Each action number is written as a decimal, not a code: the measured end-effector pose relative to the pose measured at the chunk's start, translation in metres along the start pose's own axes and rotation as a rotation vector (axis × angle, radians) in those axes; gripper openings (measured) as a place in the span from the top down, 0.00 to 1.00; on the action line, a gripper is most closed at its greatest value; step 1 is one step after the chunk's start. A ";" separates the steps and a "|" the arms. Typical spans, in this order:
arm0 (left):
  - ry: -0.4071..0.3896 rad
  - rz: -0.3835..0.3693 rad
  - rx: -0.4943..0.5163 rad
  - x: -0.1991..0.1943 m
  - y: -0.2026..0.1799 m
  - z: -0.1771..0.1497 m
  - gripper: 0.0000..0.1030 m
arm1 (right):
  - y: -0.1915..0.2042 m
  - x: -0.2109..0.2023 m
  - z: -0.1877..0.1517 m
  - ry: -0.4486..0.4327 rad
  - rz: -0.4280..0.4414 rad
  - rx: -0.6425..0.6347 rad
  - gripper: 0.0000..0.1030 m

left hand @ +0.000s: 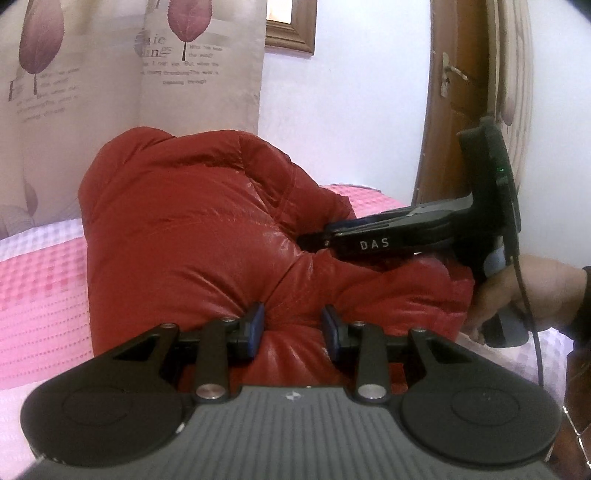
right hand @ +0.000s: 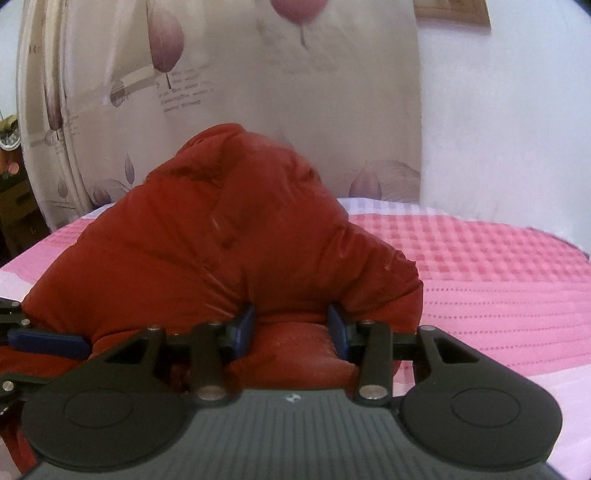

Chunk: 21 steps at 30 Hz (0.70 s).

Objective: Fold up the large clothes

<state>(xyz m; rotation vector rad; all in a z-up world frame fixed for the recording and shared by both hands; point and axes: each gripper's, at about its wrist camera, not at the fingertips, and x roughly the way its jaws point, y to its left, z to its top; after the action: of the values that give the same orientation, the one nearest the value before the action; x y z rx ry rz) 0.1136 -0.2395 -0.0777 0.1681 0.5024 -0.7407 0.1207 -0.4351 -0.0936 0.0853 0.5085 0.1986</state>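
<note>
A red puffer jacket (left hand: 192, 229) lies bunched in a high mound on the bed. In the left wrist view my left gripper (left hand: 294, 323) is shut on a thick fold of its near edge, and the padding bulges between the blue pads (left hand: 256, 325). My right gripper (right hand: 291, 326) is shut on another puffy fold of the jacket (right hand: 221, 236) in the right wrist view. From the left wrist view, the right gripper (left hand: 308, 242) reaches in from the right, turned on its side, with a person's hand (left hand: 535, 291) on its handle. A finger of the left gripper (right hand: 48, 341) shows at the left edge of the right wrist view.
The bed carries a pink and white checked bedspread (right hand: 480, 266). Behind it hangs a beige curtain with a leaf print (left hand: 74, 92), beside a white wall (right hand: 498, 129). A wooden door (left hand: 454, 110) stands at the right, and a framed picture (left hand: 291, 26) hangs on the wall.
</note>
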 end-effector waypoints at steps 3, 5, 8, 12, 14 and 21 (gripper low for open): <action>0.004 0.007 0.008 0.001 -0.001 -0.001 0.63 | 0.003 0.000 -0.006 -0.015 -0.016 0.000 0.60; 0.006 0.007 0.008 0.001 -0.001 -0.001 0.63 | 0.003 0.001 -0.008 -0.028 -0.020 0.004 0.60; 0.009 0.007 0.014 0.002 -0.001 -0.002 0.63 | 0.001 0.002 -0.011 -0.037 -0.015 0.012 0.60; 0.018 0.004 0.026 0.002 0.001 -0.002 0.63 | 0.005 0.005 -0.011 -0.034 -0.024 0.001 0.60; 0.020 0.005 0.027 0.003 0.002 -0.003 0.63 | 0.006 0.006 -0.011 -0.029 -0.027 -0.006 0.60; 0.019 0.005 0.046 0.004 0.002 -0.005 0.63 | 0.008 0.008 -0.009 -0.029 -0.036 -0.017 0.60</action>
<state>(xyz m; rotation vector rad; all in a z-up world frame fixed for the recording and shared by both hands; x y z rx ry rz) 0.1159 -0.2393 -0.0840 0.2191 0.5030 -0.7466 0.1215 -0.4256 -0.1042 0.0620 0.4789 0.1668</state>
